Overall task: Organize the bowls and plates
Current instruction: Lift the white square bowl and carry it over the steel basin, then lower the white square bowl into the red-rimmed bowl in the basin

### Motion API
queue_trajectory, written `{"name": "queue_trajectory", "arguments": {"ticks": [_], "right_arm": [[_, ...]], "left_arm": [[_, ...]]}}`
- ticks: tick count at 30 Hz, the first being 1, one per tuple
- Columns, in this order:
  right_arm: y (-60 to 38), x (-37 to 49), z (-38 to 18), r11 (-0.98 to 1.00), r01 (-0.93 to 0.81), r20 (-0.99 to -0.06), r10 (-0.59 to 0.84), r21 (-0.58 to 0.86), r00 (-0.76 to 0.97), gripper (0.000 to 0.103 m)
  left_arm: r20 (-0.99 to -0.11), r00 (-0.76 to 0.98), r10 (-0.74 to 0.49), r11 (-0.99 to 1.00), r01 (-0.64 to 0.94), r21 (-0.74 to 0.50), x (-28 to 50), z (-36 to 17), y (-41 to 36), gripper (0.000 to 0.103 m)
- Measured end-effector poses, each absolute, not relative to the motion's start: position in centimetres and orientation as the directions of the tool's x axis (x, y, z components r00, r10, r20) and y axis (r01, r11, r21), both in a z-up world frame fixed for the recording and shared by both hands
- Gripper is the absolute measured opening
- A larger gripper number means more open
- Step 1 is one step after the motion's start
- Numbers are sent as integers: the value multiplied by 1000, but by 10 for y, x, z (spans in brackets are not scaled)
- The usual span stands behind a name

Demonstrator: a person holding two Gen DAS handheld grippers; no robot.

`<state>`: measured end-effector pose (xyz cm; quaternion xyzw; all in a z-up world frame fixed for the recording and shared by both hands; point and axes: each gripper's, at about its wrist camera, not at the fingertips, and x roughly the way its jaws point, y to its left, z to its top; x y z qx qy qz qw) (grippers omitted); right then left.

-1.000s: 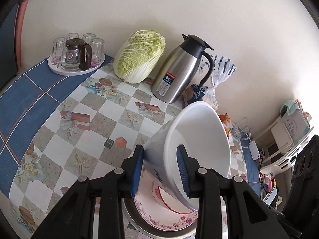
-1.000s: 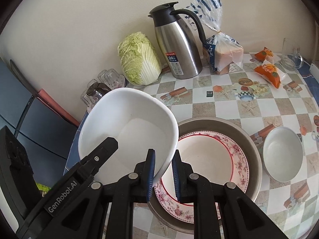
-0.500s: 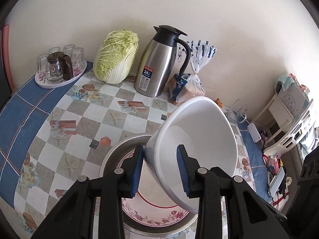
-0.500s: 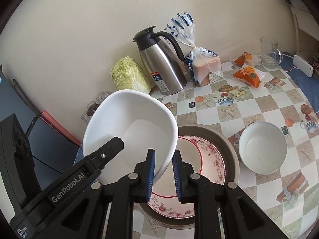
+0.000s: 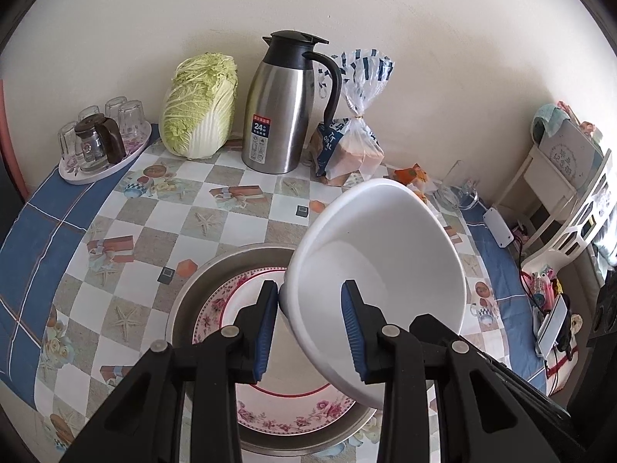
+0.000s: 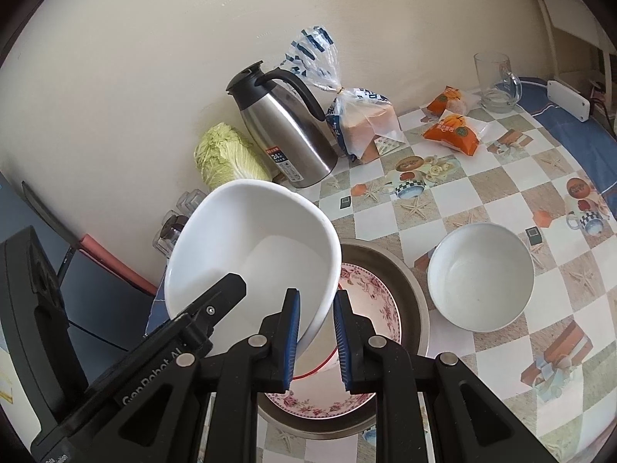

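Since the earlier frames both grippers have carried the large white bowl (image 5: 380,270) sideways across the table, so the steel basin (image 5: 193,301) and the floral plate (image 5: 231,308) inside it, once half hidden under the bowl, now lie mostly to its left in the left wrist view; the tray of glasses (image 5: 100,146) has slid toward the left edge of that view, and the small white bowl (image 6: 480,276) has come nearer in the right wrist view.

Readable writing: the label on the steel thermos jug (image 5: 285,108) shows "24" on a blue and red panel; the bread bag (image 5: 349,142) carries letters that look like "ORAL"; the left gripper's arm, seen from the right wrist camera, reads "GenRobot.AI"; the orange snack packets (image 6: 453,129) bear print too small to read.

The left gripper (image 5: 310,332) has its blue pads partly apart, closed on the near rim of the large white bowl, one pad outside the wall and one inside; the right gripper (image 6: 316,341) stands narrower, pinching the same bowl's rim on its other side. The bowl hangs tilted above the table, its mouth toward the cameras, over the right part of the basin; the small white bowl sits upright on the checked tablecloth (image 6: 462,200) just beside the basin; a napa cabbage (image 5: 198,104) leans at the wall near the jug.
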<state>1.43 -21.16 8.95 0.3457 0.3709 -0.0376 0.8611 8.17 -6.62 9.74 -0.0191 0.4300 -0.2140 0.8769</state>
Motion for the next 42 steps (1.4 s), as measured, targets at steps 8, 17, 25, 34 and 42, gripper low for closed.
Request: {"name": "queue_trajectory", "arguments": {"ticks": [8,17,25,34,42], "right_arm": [[-218,13,81,750,337,-681,201,570,704,21],[-208,20,73,761,326,-695,219,561,685,22],[-194,28,70,775,317,-710,229,547,666,22],[-187,33,65,778,318,-720,235,542,653,22],[-185,37,58,777,326,-731,238,538,640,22]], "left_arm": [[-764,520,-382,910,355,-213,81,92,-71,35],[-782,500,-371,919,322,-229,89,84,-59,35],[-795,494,-351,928,294,-228,94,78,-48,35],[-807,478,-347,932,271,-241,99,72,-41,35],[-821,458,-342,934,259,-245,104,63,-40,35]]}}
